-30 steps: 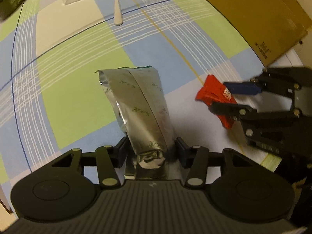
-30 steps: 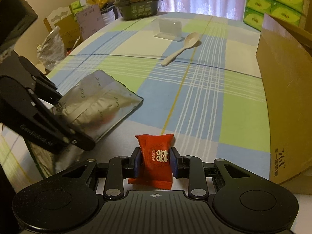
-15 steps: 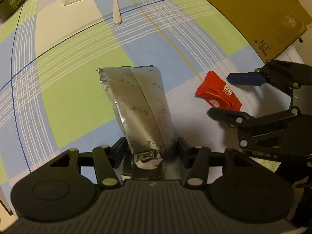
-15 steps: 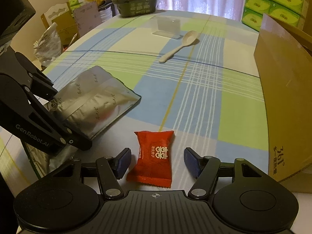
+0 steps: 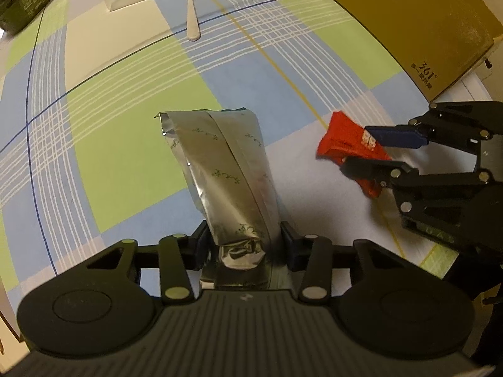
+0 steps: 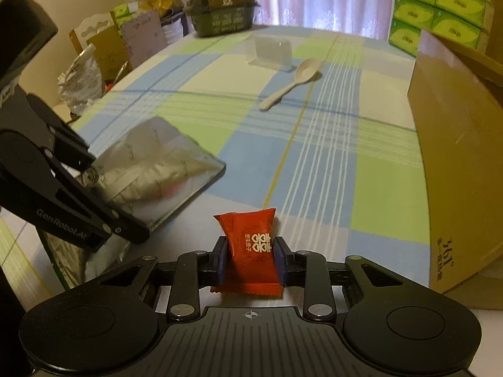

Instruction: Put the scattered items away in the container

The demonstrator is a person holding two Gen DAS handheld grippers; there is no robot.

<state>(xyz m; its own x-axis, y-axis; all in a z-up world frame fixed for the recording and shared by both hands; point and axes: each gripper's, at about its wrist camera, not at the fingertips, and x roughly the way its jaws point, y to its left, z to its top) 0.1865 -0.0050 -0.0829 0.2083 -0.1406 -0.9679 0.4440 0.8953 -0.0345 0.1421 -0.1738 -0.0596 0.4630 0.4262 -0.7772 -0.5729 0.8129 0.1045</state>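
Left tool (image 5: pixel 242 242) clamping silver pouch (image 5: pixel 220 169); right tool (image 6: pixel 250 256) clamping red packet (image 6: pixel 250 245).

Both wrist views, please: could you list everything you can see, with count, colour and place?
silver foil pouch: 1, silver with green print, held in the left gripper's jaws
red candy packet: 1, red with white print, clamped in the right gripper
spoon: 1, cream, far on the tablecloth
clear plastic box: 1, transparent, beyond the spoon
cardboard box: 1, brown, table's right side
dark food container: 1, dark green, far edge
tissue packs: several, green, behind the cardboard box
tablecloth: 1, blue, green and white plaid
left gripper: 1, black
right gripper: 1, black
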